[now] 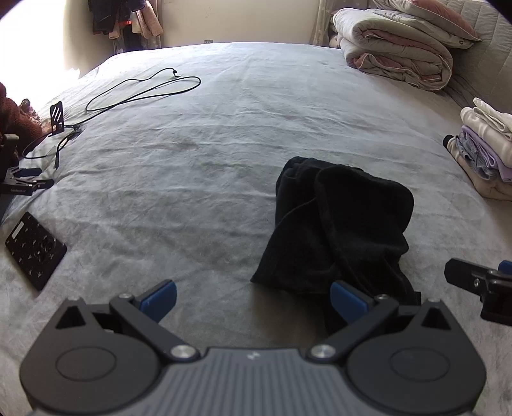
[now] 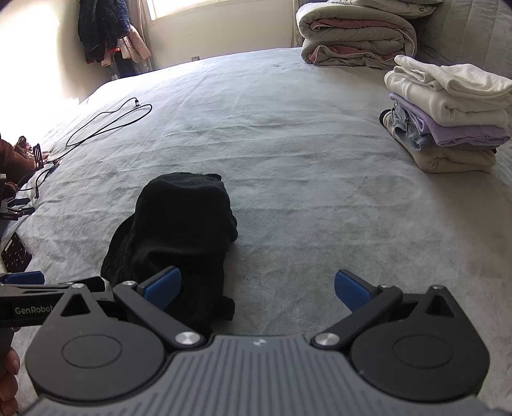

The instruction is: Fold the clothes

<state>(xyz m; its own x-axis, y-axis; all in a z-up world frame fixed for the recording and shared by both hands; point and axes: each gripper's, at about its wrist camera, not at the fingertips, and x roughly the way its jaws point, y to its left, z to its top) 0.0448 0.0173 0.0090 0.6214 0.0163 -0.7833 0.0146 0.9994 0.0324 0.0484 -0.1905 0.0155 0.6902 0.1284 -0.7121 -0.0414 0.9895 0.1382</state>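
A black garment (image 1: 339, 224) lies loosely bunched on the grey bed sheet (image 1: 192, 192); it also shows in the right wrist view (image 2: 179, 236). My left gripper (image 1: 252, 299) is open and empty, just short of the garment's near edge, with its right finger over the cloth. My right gripper (image 2: 257, 289) is open and empty, with its left finger over the garment's near right edge. The right gripper's body shows at the right edge of the left wrist view (image 1: 480, 284).
A stack of folded clothes (image 2: 448, 118) sits at the right. Folded quilts (image 2: 355, 32) lie at the far right. A black cable (image 1: 140, 89), a small stand (image 1: 57, 118) and a black plate (image 1: 35, 249) lie on the left. Clothes hang in the far corner (image 2: 105, 28).
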